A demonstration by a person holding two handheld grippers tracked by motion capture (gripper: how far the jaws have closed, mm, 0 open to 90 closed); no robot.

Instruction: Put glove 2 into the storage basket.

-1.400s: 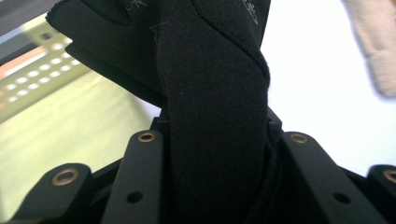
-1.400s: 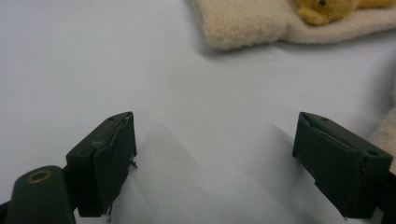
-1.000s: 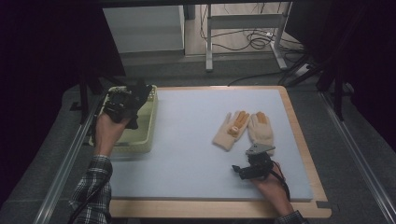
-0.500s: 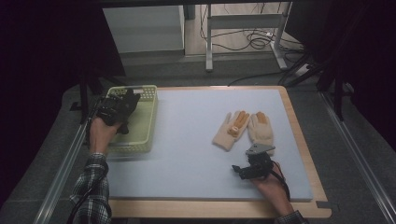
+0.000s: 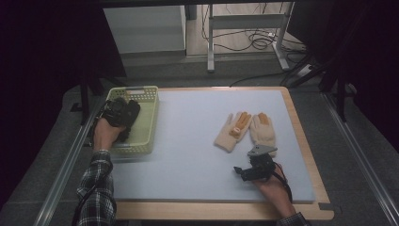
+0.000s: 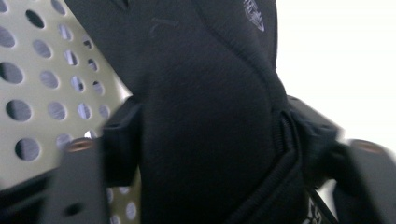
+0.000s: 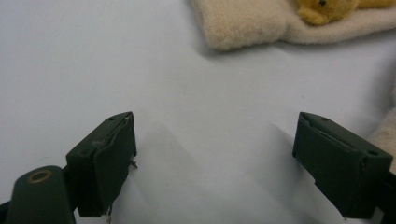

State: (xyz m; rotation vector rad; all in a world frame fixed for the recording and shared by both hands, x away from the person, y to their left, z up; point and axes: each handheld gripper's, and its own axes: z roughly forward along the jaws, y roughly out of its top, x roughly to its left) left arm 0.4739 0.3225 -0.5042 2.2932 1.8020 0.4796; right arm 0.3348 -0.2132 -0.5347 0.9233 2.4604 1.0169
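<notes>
Your left gripper (image 5: pixel 123 114) sits in the basket (image 5: pixel 146 123) at left, jaws just opening around the black glove (image 6: pixel 205 116); up close, the pads look slack. Your right gripper (image 7: pixel 215 163) gapes wide, empty, below the cream gloves (image 5: pixel 244 132).

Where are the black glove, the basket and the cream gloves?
black glove (image 6: pixel 205 116): left gripper view, middle of its fabric.
basket (image 5: pixel 146 117): high view, bare floor on its right side.
cream gloves (image 5: pixel 263 134): high view, palm of the right-hand one of the pair.
</notes>
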